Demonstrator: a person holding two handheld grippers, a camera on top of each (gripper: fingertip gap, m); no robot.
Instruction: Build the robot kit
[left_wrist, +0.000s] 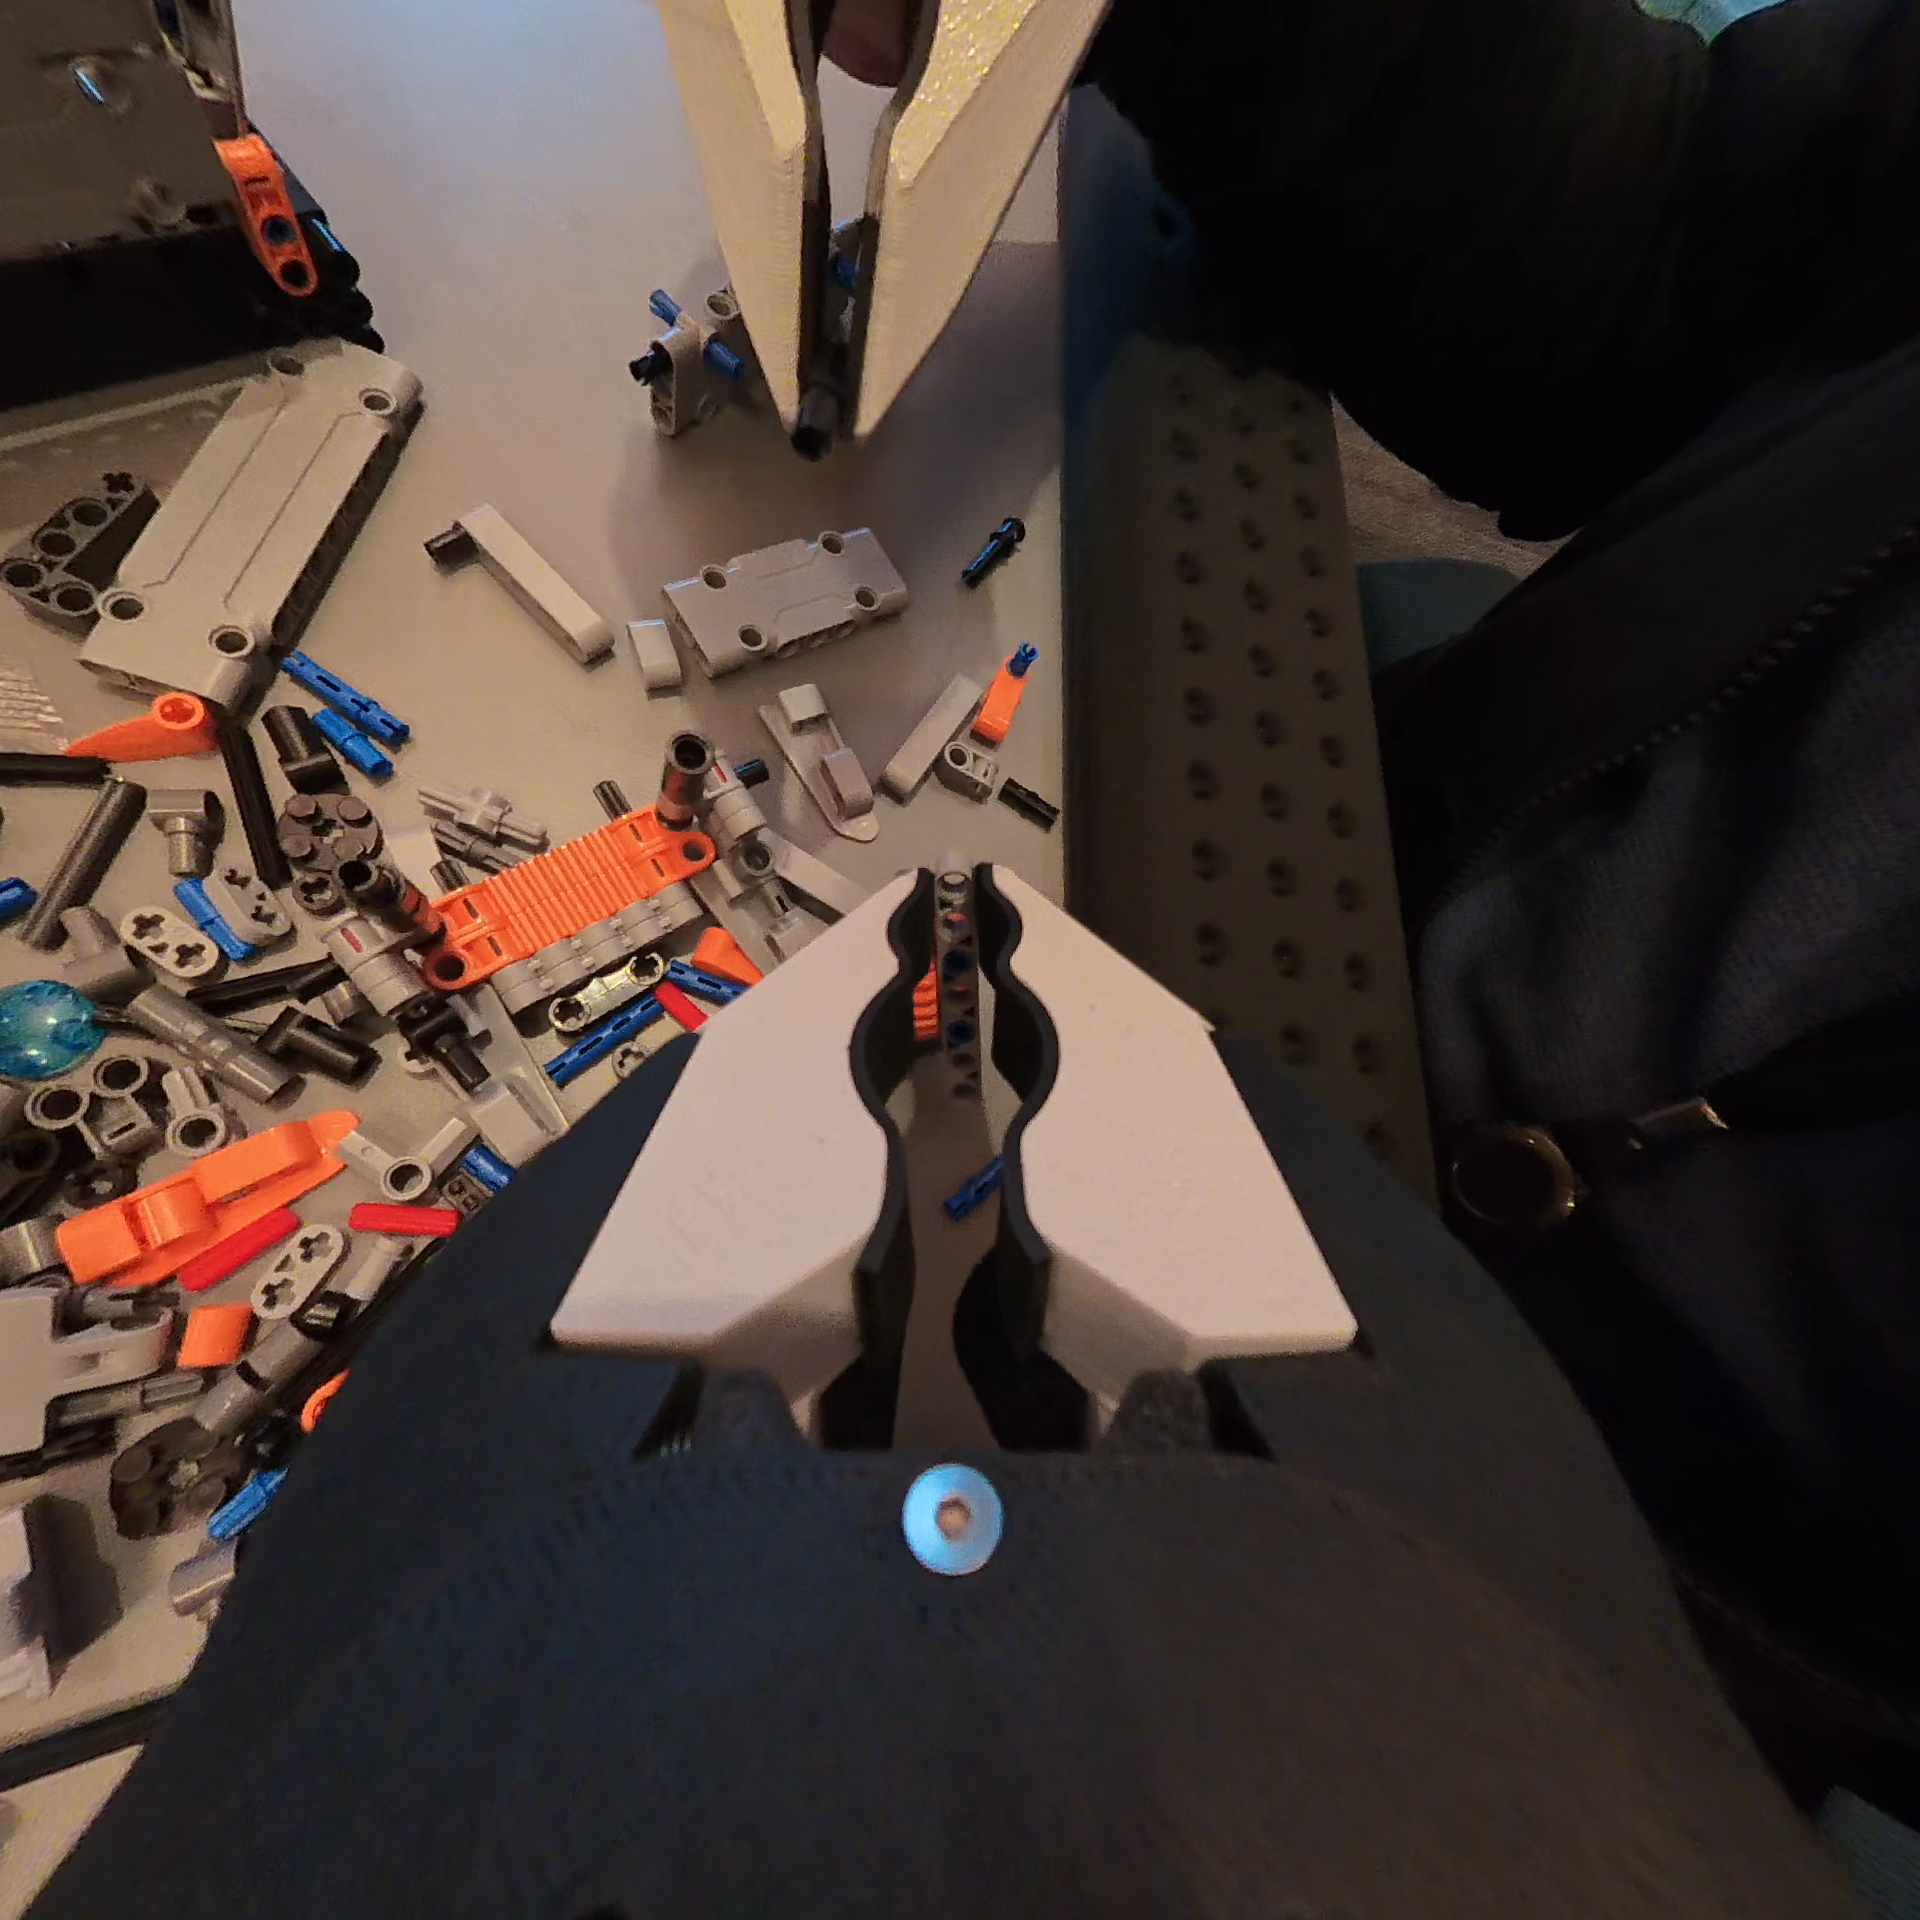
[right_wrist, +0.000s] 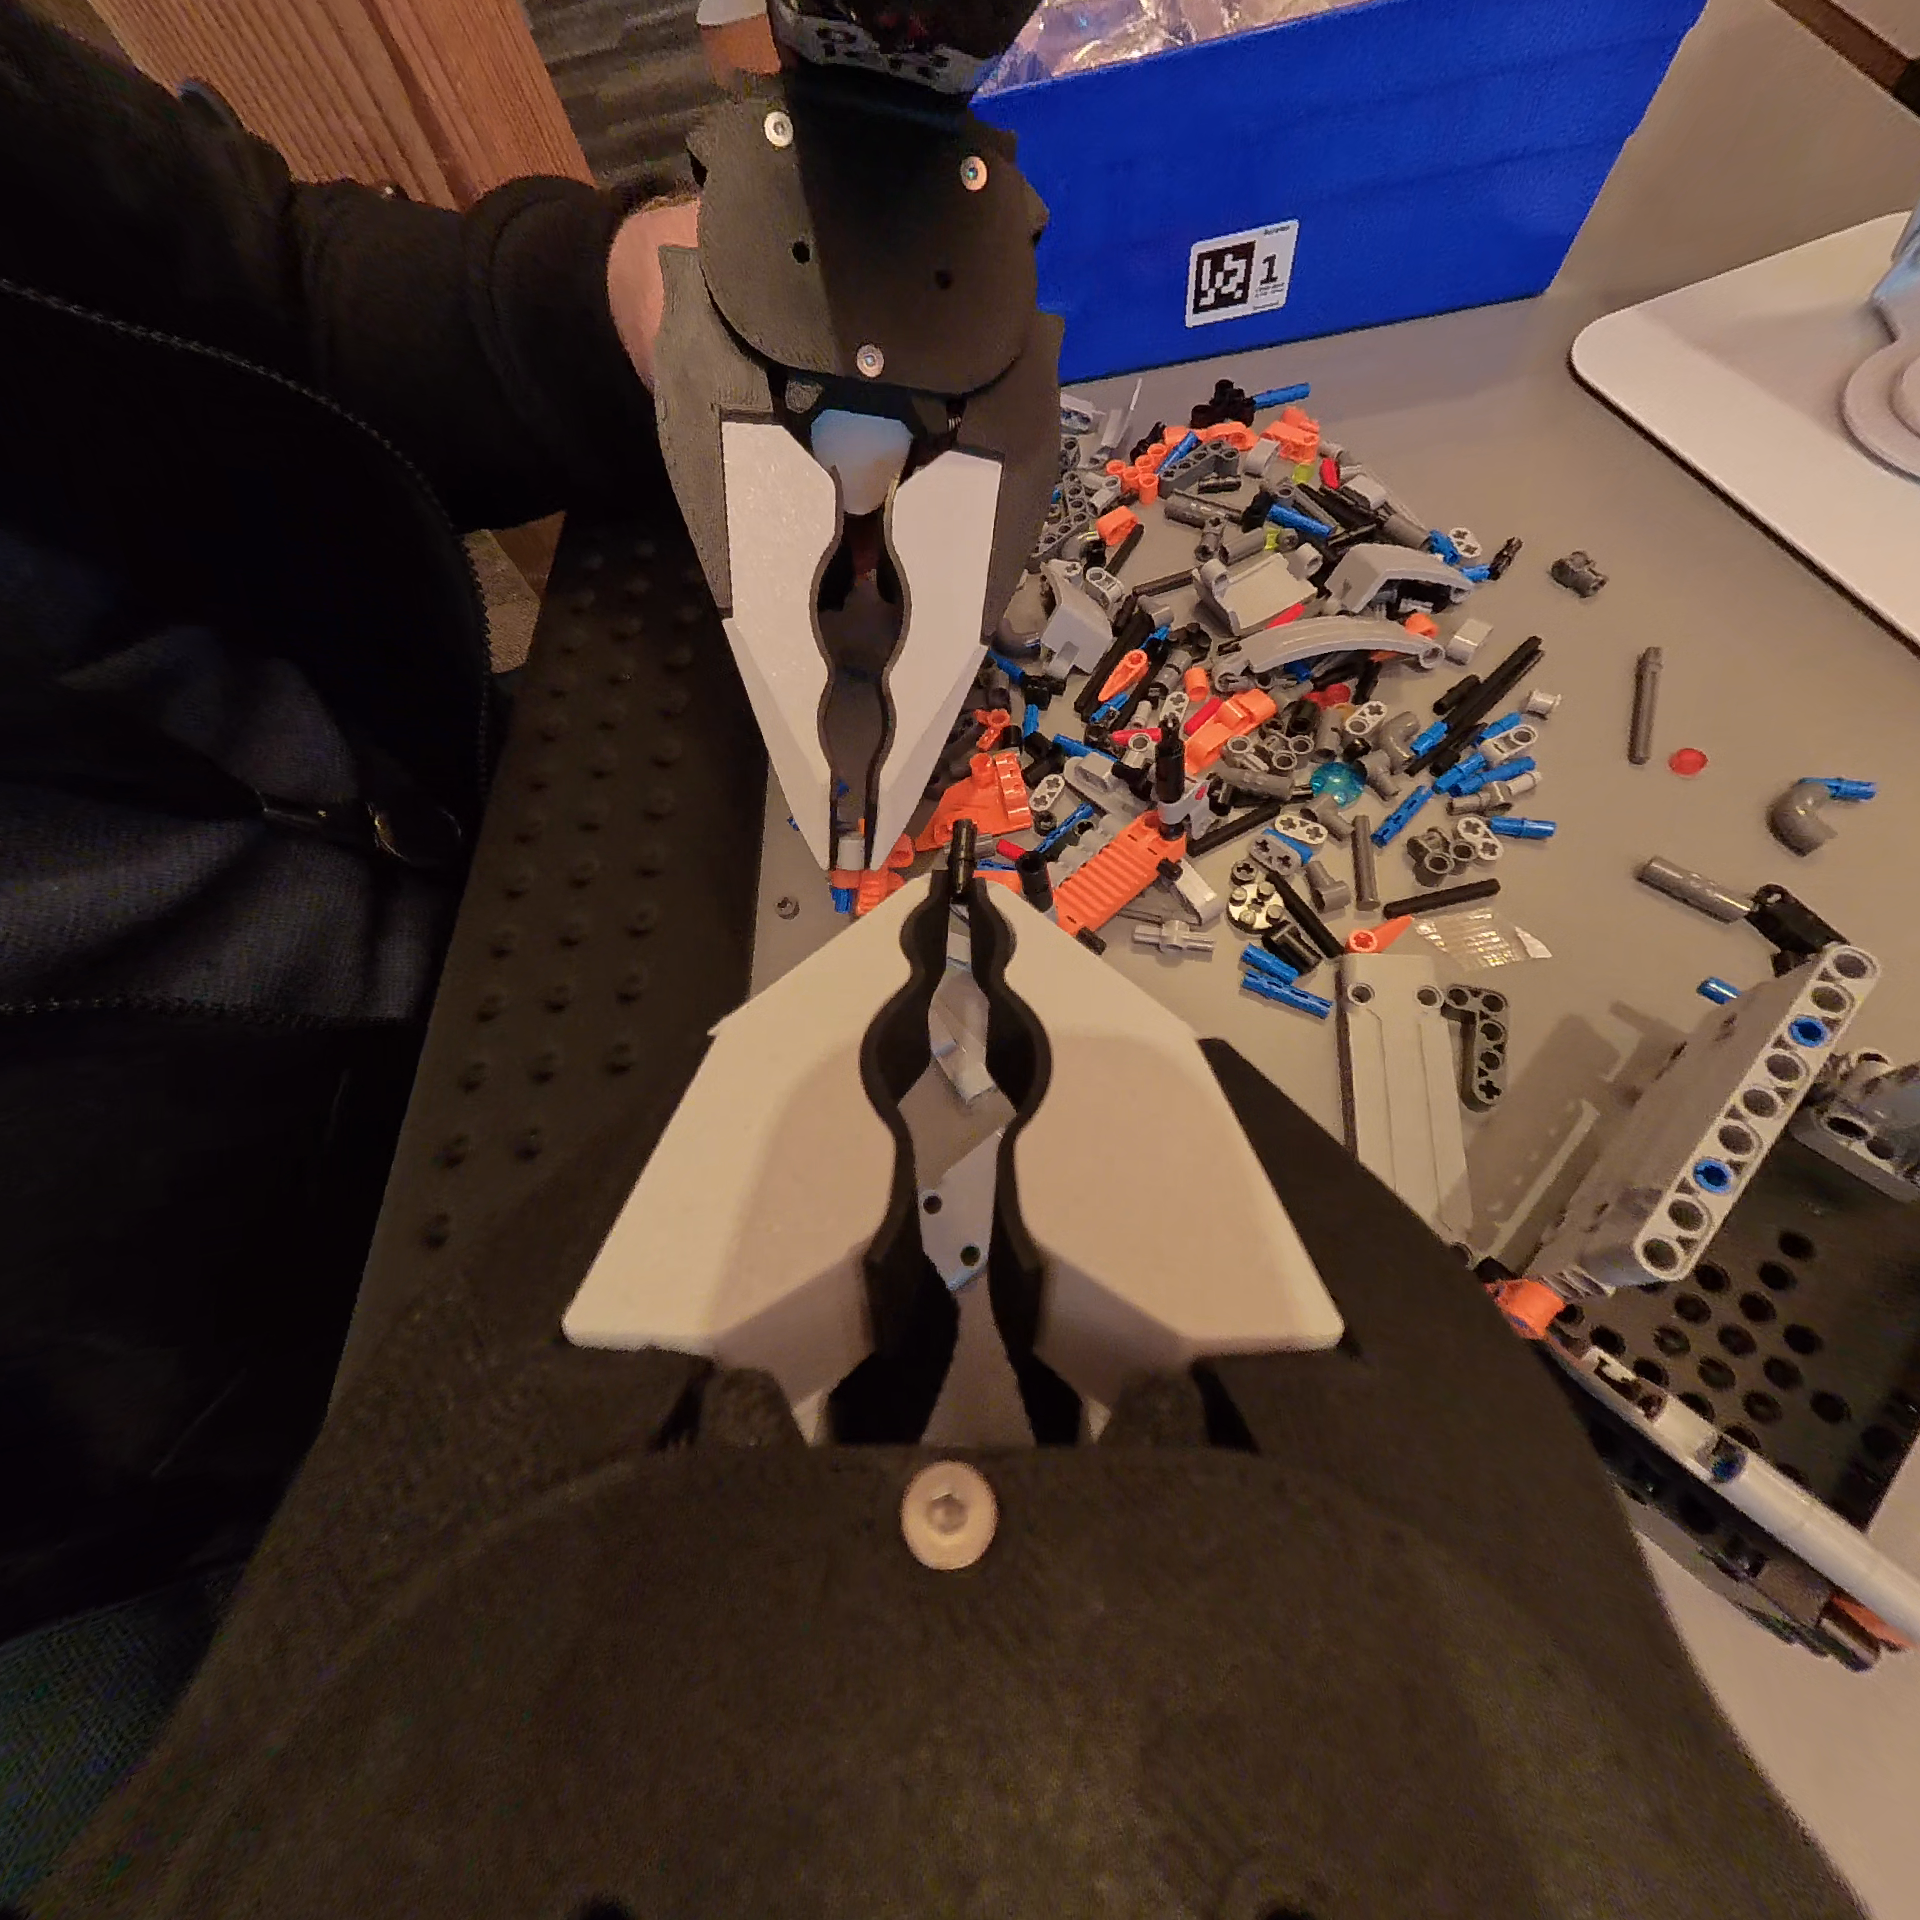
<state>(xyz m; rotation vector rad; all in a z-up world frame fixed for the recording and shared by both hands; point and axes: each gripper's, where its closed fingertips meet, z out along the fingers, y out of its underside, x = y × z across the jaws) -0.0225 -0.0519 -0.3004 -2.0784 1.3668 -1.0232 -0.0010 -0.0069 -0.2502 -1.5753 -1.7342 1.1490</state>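
Grey, and studded along its length with holes that carry blue pins, a perforated beam (left_wrist: 954, 977) is clamped edge-on between the black-lined fingers of the left gripper (left_wrist: 953, 883), with an orange ribbed part pressed against its left side. In the right wrist view the same gripper (right_wrist: 854, 847) is seen pointing down at the near table edge, its tips closed on the grey piece just above a small cluster of orange bits. A short black pin (right_wrist: 961, 847) is pinched at the very tips of the right gripper (right_wrist: 961, 894), its free end projecting forward; in the left wrist view that gripper (left_wrist: 826, 416) is seen from the front, fingers together on the pin (left_wrist: 812, 421), held above the grey table (left_wrist: 499, 208). The two grippers are held near each other but apart. A loose heap of grey, black, blue and orange building parts (right_wrist: 1299, 707) is spread over the table behind them, an orange ribbed panel (left_wrist: 571, 904) lying among it. A long grey panel (left_wrist: 249, 530) lies at the left of the left wrist view, and a partly built grey and black frame (right_wrist: 1745, 1132) stands at the right of the right wrist view. A blue bin (right_wrist: 1330, 166) bearing a square marker sticker is set behind the heap. A dark perforated mat (left_wrist: 1226, 727) lies along the table edge, next to a person's dark sleeve (right_wrist: 312, 312).
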